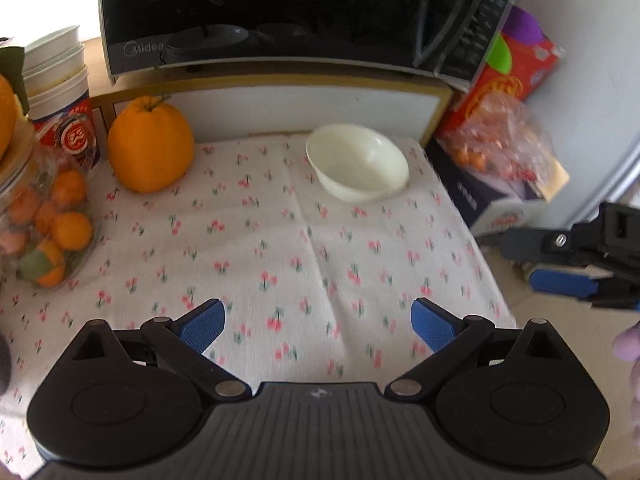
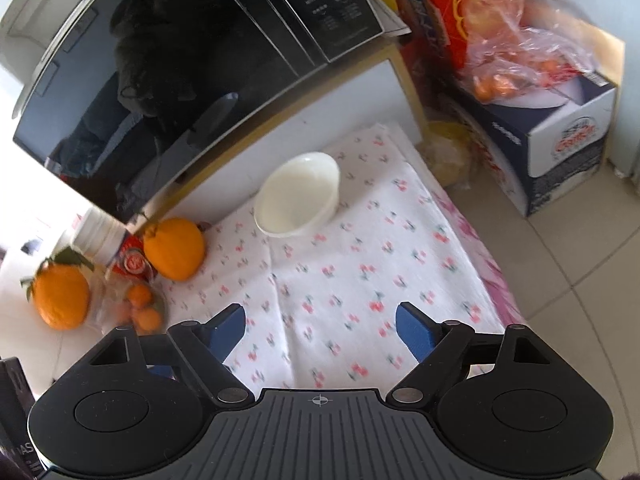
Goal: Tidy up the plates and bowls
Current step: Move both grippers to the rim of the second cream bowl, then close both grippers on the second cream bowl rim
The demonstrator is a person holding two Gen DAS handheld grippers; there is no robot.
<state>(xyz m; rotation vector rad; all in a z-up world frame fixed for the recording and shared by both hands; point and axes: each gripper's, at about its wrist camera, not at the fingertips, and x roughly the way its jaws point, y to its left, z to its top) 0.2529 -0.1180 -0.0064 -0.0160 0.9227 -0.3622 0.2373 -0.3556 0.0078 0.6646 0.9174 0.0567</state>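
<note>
A white bowl (image 1: 357, 162) stands upright and empty at the far right of the cherry-print cloth (image 1: 280, 248), just in front of the microwave stand. It also shows in the right wrist view (image 2: 298, 199). My left gripper (image 1: 318, 326) is open and empty, above the near part of the cloth, well short of the bowl. My right gripper (image 2: 320, 330) is open and empty over the cloth's near edge. It also shows from the side in the left wrist view (image 1: 568, 276), off the cloth's right edge. No plates are visible.
A black microwave (image 1: 280, 12) sits on a white stand behind the cloth. A large orange (image 1: 150, 144), stacked paper cups (image 1: 60, 76) and a jar of small oranges (image 1: 44, 216) stand left. Boxes and a bag of fruit (image 1: 504, 148) stand right. Tiled floor (image 2: 568, 280) lies beyond.
</note>
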